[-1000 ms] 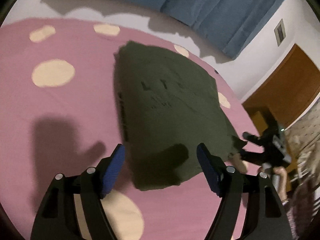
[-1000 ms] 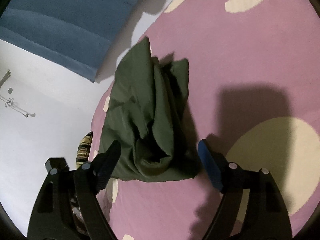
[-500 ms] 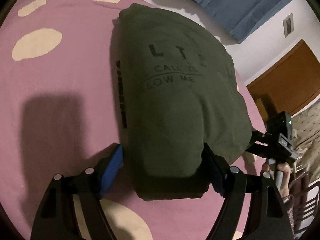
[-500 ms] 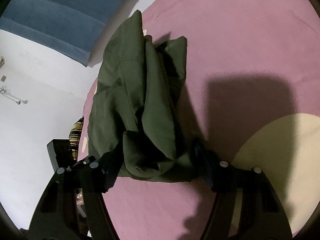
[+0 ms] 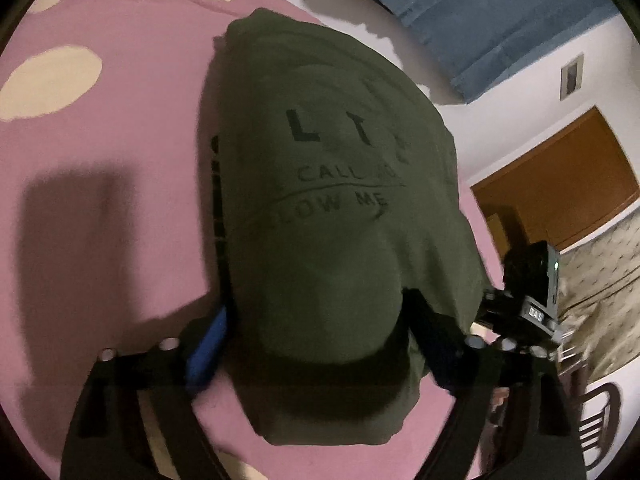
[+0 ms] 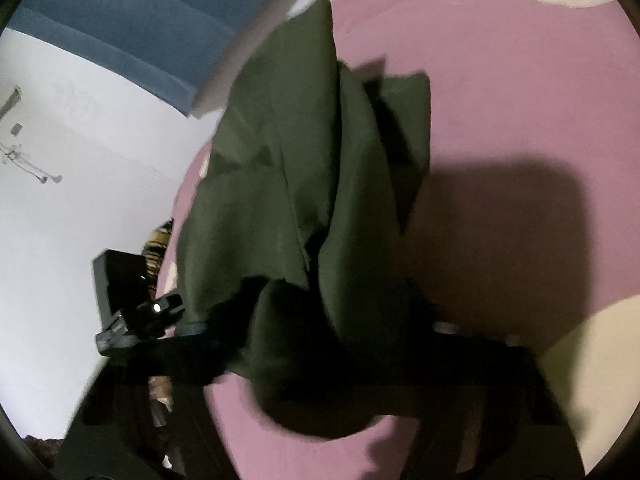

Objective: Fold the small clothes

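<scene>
Here's the dark green T-shirt [image 5: 332, 216], lying folded on the pink bed cover [image 5: 112, 208] with its cream spots, black lettering on the upper face. The near end of the shirt sits right between the two fingers of the left hand-held gripper [image 5: 320, 336]. The blue pad of one finger [image 5: 206, 340] is just beside the cloth's left edge, the other finger is half buried under the fabric's right side. Its jaws stand wide around the bundle; whether the pads actually press the cloth cannot be told from here.

Over on the other side, the right hand-held gripper [image 6: 320, 312] has the shirt's [image 6: 304, 184] bunched end between its fingers, and its jaws have just been closing, with the cloth in the gap. The fingers are dark and blurred against the fabric, so a firm pinch cannot be confirmed. From this side the shirt shows as several stacked folds running away toward the blue headboard [image 6: 120, 28].

Each gripper shows at the edge of the other's view, at opposite sides of the shirt's near end.
</scene>
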A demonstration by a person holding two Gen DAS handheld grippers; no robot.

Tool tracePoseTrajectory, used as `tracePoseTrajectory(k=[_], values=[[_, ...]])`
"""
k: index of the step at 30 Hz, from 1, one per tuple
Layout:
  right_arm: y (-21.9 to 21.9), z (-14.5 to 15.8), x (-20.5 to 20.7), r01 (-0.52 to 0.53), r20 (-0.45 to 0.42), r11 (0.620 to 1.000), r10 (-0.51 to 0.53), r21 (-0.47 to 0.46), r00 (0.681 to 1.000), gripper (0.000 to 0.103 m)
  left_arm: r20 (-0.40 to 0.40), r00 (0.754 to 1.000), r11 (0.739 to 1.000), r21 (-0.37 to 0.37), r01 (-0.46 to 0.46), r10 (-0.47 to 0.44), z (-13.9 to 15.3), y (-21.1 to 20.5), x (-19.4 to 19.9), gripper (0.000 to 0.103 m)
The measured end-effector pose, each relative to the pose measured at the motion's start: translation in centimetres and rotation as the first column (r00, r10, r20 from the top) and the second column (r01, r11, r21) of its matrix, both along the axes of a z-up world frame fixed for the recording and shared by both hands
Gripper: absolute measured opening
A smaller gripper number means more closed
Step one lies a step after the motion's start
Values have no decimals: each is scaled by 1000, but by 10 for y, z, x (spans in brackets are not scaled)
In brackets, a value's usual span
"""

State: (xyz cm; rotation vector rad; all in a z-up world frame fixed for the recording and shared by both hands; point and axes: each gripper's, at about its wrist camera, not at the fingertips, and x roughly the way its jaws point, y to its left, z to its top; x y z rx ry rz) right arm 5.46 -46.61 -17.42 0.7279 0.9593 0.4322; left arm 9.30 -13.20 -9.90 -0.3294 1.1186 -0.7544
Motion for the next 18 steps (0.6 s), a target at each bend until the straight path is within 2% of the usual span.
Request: tracePoseTrajectory(k=[2, 4, 8, 18], values=[[-4, -4, 0, 3, -9, 1000, -3, 18, 1000, 33, 28, 1000, 999, 32, 4, -5, 4, 2, -4, 66], [-9, -6, -3, 15, -6, 998, -15, 68, 1000, 29, 45, 999, 999, 41, 5, -7, 9, 3, -7, 60], [-5, 3, -6, 20, 26, 999, -21, 50, 999, 27, 64, 998, 998, 69, -7, 2, 17, 4, -8, 53], [-9, 1, -12, 18, 39, 999, -20, 49, 999, 25, 81, 997, 995, 95, -13, 5, 31, 5, -20, 51]])
